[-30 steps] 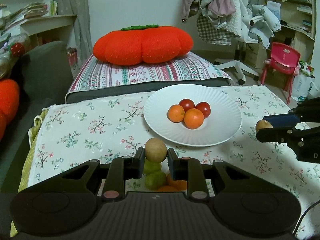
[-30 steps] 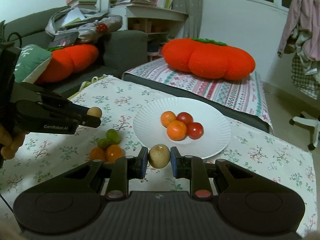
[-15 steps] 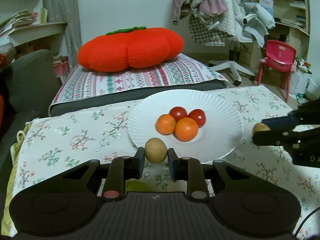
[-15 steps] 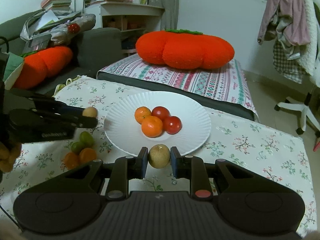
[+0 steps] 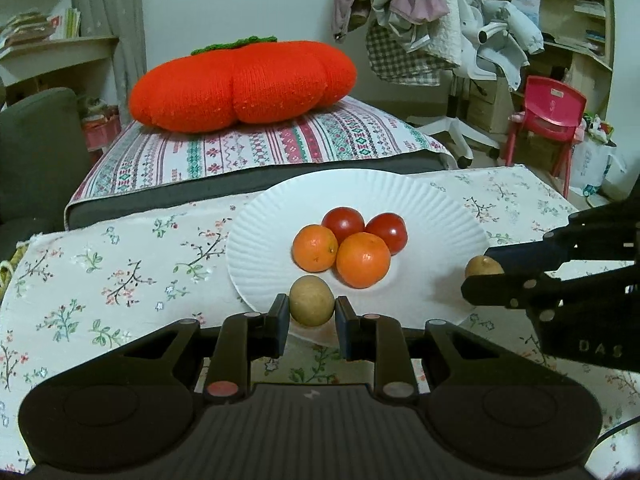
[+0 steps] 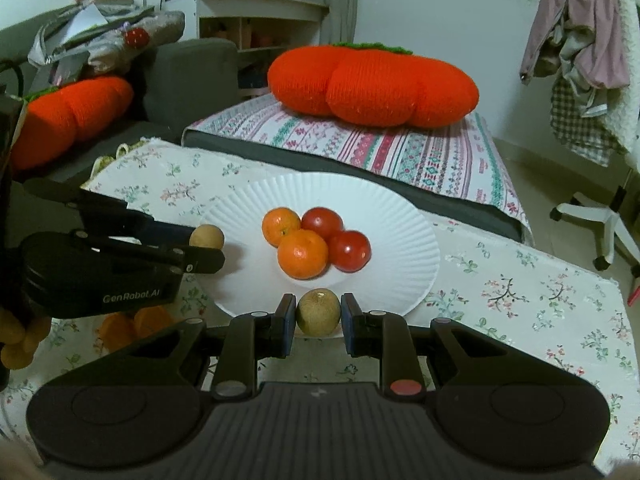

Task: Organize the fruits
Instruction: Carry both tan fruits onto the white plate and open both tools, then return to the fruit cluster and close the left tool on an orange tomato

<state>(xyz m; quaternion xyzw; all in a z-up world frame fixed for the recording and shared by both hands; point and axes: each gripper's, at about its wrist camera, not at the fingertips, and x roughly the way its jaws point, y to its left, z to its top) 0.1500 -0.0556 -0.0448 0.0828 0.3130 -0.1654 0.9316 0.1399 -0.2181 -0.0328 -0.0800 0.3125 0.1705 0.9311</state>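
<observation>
Looking along my left claw (image 5: 311, 316), I have it clamped on a brown round fruit (image 5: 311, 300) over the near rim of the white plate (image 5: 260, 240). Just ahead sit two oranges (image 5: 363, 260) and two tomatoes (image 5: 386, 232), already placed. To its right, the other claw's body reads "DAS".

Through the right view, my right claw (image 6: 318, 318) grips a second brown fruit (image 6: 318, 312) at the plate edge; I judge both drops are still pending. Left of it, "GenRobot.AI" is printed on the left claw's casing, with loose oranges (image 6: 152, 318) on the tabletop (image 6: 520, 292) waiting.
</observation>
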